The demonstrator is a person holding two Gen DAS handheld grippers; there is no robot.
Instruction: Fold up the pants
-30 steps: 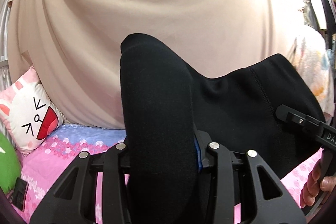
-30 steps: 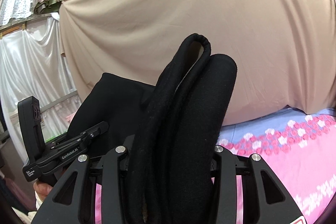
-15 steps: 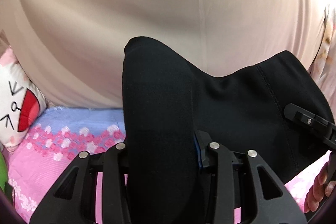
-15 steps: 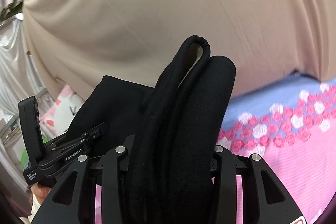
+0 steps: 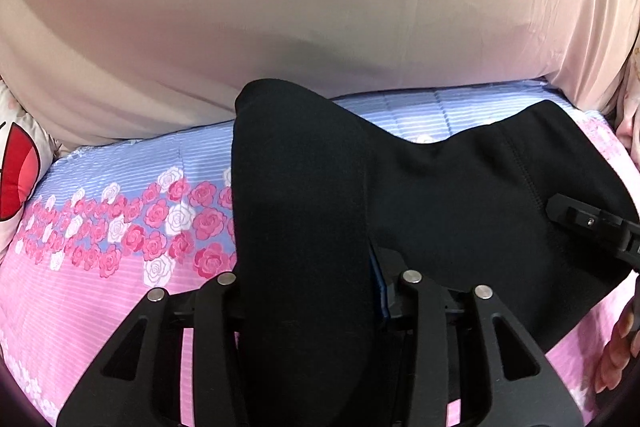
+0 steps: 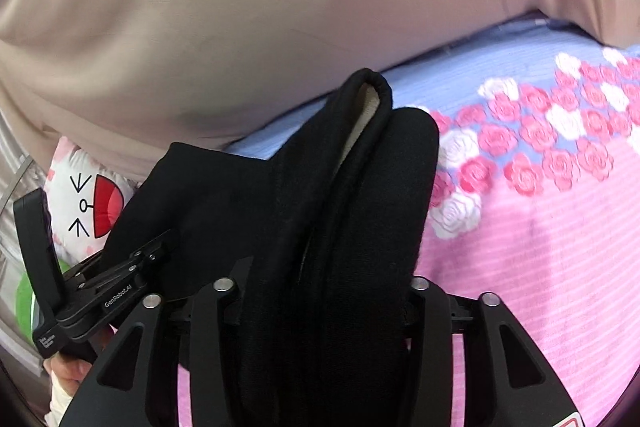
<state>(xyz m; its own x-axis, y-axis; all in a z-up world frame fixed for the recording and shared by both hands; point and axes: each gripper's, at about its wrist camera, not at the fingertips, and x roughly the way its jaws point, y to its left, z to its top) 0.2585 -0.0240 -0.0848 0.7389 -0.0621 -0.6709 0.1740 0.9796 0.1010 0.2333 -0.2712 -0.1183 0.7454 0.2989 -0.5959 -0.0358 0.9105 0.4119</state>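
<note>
The black pants (image 5: 460, 195) hang stretched between my two grippers above the bed. My left gripper (image 5: 308, 291) is shut on a thick fold of the black fabric that hides its fingertips. My right gripper (image 6: 328, 283) is shut on the bunched waistband end of the pants (image 6: 360, 163), with a pale lining showing at the top. In the left wrist view the right gripper (image 5: 592, 227) shows at the far right edge. In the right wrist view the left gripper (image 6: 100, 291) shows at the lower left.
The bed has a pink and blue sheet (image 5: 120, 211) printed with roses, also in the right wrist view (image 6: 540, 195). A beige curtain (image 5: 320, 7) hangs behind the bed. A white cartoon pillow (image 6: 88, 207) lies at the bed's left end.
Both views have tilted down toward the bed: the curtain fills less of the frame and the rose sheet fills more. Both grippers still hold the pants the same way.
</note>
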